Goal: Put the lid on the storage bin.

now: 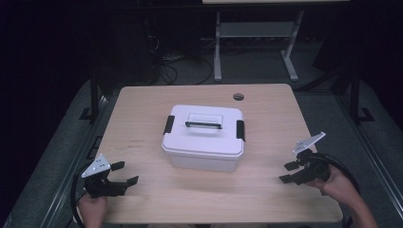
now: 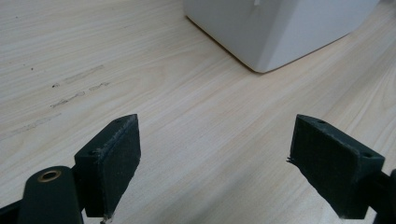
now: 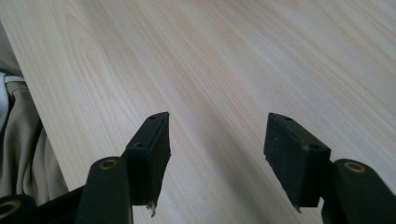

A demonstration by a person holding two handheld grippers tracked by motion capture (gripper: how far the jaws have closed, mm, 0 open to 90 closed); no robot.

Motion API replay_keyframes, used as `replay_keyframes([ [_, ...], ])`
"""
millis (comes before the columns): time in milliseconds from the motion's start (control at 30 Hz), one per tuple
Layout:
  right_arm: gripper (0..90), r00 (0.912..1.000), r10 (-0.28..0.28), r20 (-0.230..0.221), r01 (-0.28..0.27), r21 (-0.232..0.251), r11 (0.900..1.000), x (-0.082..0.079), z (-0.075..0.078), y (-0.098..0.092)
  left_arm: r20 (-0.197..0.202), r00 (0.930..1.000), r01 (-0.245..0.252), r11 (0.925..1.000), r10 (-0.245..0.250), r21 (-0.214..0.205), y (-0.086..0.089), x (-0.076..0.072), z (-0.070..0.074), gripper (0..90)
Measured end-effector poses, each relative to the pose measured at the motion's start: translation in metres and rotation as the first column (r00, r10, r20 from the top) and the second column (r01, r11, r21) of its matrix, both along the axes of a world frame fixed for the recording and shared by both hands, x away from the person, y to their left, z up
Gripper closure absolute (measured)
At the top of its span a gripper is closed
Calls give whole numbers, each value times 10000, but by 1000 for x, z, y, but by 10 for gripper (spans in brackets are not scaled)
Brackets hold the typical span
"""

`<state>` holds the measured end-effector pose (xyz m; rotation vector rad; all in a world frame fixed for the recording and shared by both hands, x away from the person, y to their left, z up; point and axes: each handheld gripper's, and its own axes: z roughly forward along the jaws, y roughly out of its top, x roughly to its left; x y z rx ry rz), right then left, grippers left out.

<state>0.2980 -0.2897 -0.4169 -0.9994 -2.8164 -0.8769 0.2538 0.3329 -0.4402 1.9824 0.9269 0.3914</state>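
Note:
A white plastic storage box point(image 1: 203, 138) with a lid, a black top handle and black side latches stands in the middle of the wooden table point(image 1: 142, 128). My left gripper point(image 1: 126, 173) rests at the near left corner, open, its jaws pointing right toward the box with nothing between them. In the left gripper view, the box's lower corner point(image 2: 271, 32) lies ahead of the open gripper point(image 2: 215, 135). My right gripper point(image 1: 288, 172) is held at the near right, open and empty, jaws pointing left. The right gripper view has its jaws apart over bare wood, gripper point(image 3: 217, 130).
A round cable hole point(image 1: 238, 97) sits near the table's far edge. Beyond the table stand a white desk frame point(image 1: 256, 42) and cables on the dark floor. In the right gripper view, beige cloth point(image 3: 23, 149) lies past the table's near edge.

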Motion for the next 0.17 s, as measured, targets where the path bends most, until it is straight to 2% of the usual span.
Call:
replay_keyframes([
  [167, 397, 10000, -2, 34, 3, -60, 10000, -3, 3, -1, 1, 10000, 18, 10000, -18, 37, 0, 0, 1, 155],
])
